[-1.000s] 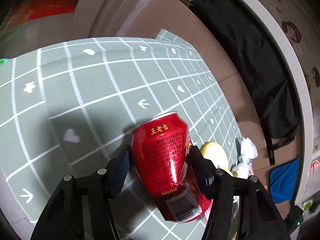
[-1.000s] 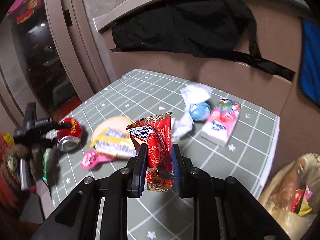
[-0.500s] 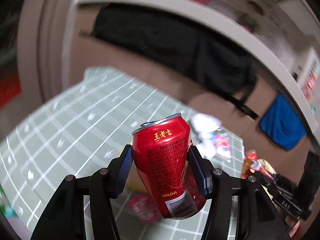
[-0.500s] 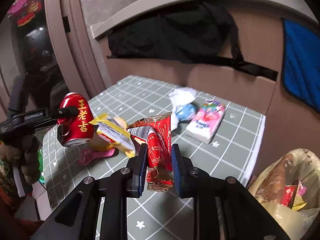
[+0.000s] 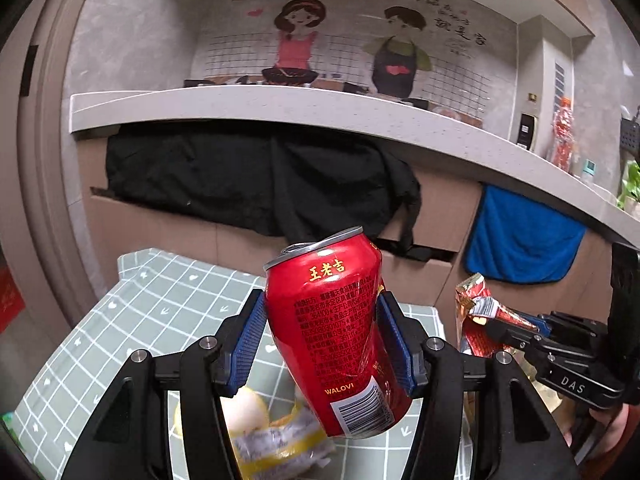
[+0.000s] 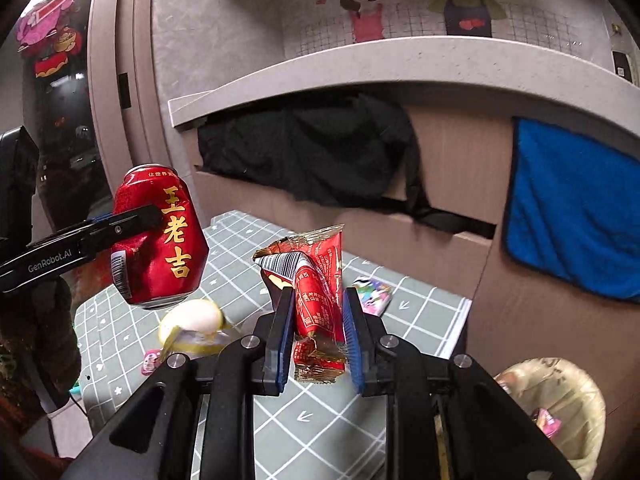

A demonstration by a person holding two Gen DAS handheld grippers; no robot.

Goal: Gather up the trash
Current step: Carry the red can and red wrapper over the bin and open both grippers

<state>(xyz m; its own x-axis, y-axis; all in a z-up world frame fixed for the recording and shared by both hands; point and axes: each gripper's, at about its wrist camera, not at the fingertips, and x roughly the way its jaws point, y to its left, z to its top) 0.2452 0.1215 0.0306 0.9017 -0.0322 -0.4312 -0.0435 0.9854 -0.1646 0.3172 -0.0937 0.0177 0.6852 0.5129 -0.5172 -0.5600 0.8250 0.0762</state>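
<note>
Left tongs (image 5: 322,344): clamped on red can (image 5: 334,332), blue pads pressed to both its sides, can dented, tilted, held in the air above the worktop (image 5: 132,320). Same can seen from the right wrist view at upper left (image 6: 160,240), one black finger (image 6: 132,220) across its face, its bottom end just above a yellow wrapper.

Right tongs (image 6: 316,336): narrowly closed on red wrapper (image 6: 318,292), wrapper upright between the pads, crumpled, barcode at its top, lifted off the worktop. In the left wrist view, wrapper (image 5: 476,316) to the right of the can, near it but apart.

On the green checked worktop below: yellow wrapper (image 5: 264,436) with a pale round thing on it, just under the can; pink packet (image 6: 372,294) beyond the right tongs, partly hidden by the pad; small pink scrap (image 6: 150,360) near the yellow wrapper.

Trash bag (image 6: 560,404) at lower right, off the worktop edge, open, with scraps inside.

Behind: brown cardboard wall with black cloth (image 5: 260,184) and blue towel (image 5: 520,236) hung under a grey shelf (image 5: 280,108); cartoon mural (image 5: 344,36) above
</note>
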